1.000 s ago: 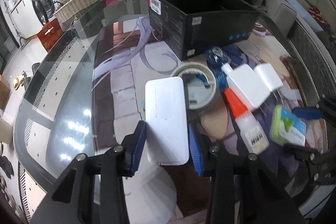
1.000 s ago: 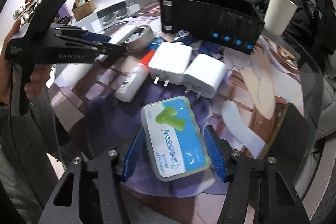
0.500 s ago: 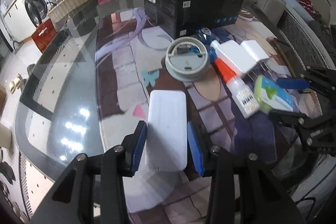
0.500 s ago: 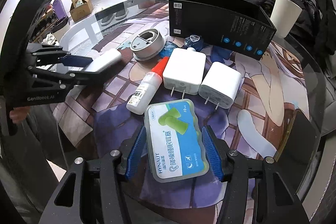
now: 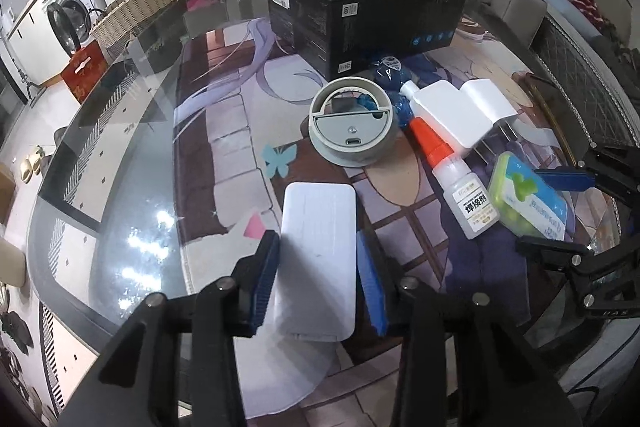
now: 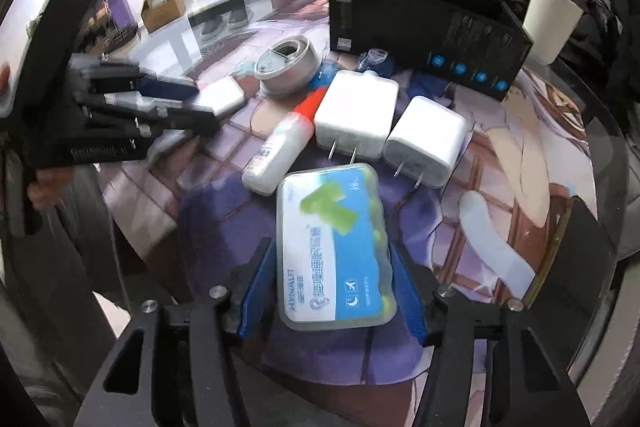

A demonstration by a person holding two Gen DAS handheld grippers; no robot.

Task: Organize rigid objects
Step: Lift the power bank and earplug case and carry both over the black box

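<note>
left claw (image 5: 318, 281) grips white case (image 5: 318, 255) | right claw (image 6: 334, 291) grips earplug box (image 6: 334, 247)

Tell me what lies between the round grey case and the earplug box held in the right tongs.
In the left wrist view, the glue bottle with the orange cap lies between the round grey case and the earplug box. The right wrist view agrees.

Both wrist views are aimed down, close over the table; the black box (image 5: 384, 23) (image 6: 424, 27) is shared at upper centre.
</note>
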